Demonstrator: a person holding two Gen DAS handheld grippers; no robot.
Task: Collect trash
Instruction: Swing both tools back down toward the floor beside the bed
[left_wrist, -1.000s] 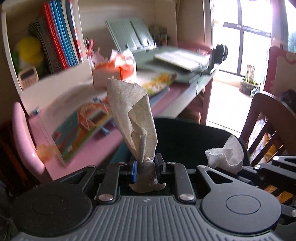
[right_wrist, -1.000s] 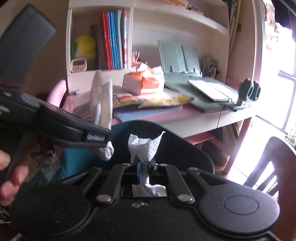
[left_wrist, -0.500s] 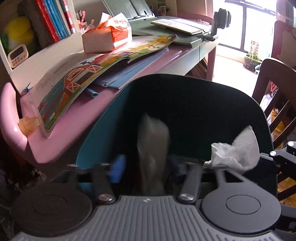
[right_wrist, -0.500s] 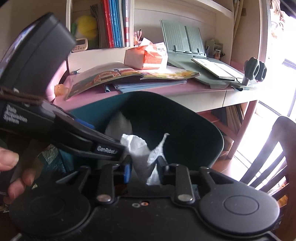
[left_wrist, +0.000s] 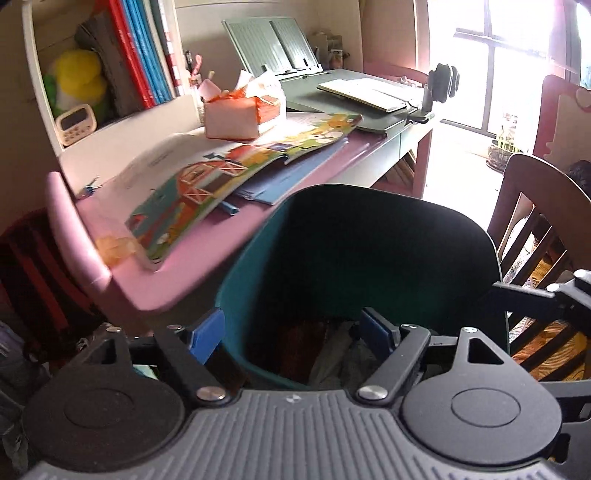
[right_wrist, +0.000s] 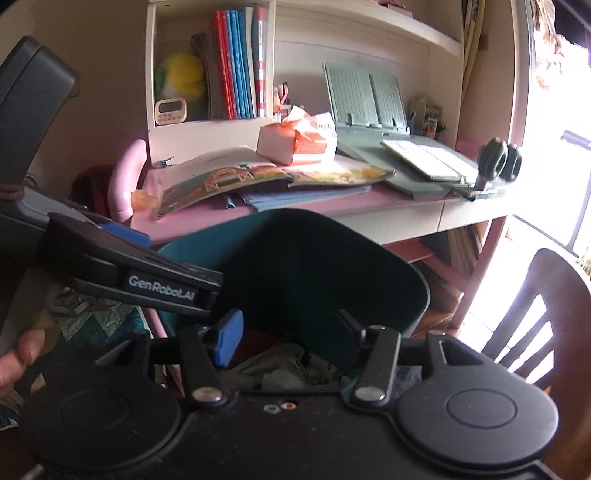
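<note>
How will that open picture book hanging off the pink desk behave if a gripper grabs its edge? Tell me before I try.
The picture book would probably be floppy: its pages already arch and sag in the right wrist view. It looks thin, so likely light. It lies on loose blue sheets past the desk edge, so a tug may slide both off.

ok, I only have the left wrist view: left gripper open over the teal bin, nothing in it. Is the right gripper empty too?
Observer: Yes. In the right wrist view the right gripper is open, with nothing between its fingers.
Operator: Where is it relative to the bin?
Observer: It is at the near rim of the teal plastic bin, pointing in.
Operator: Anything in the bin from that side?
Observer: Crumpled pale paper lies at the bottom, just past the gripper.
Operator: And my gripper?
Observer: The left gripper comes in from the left side of that view, and its tip is over the bin's left rim.
</note>
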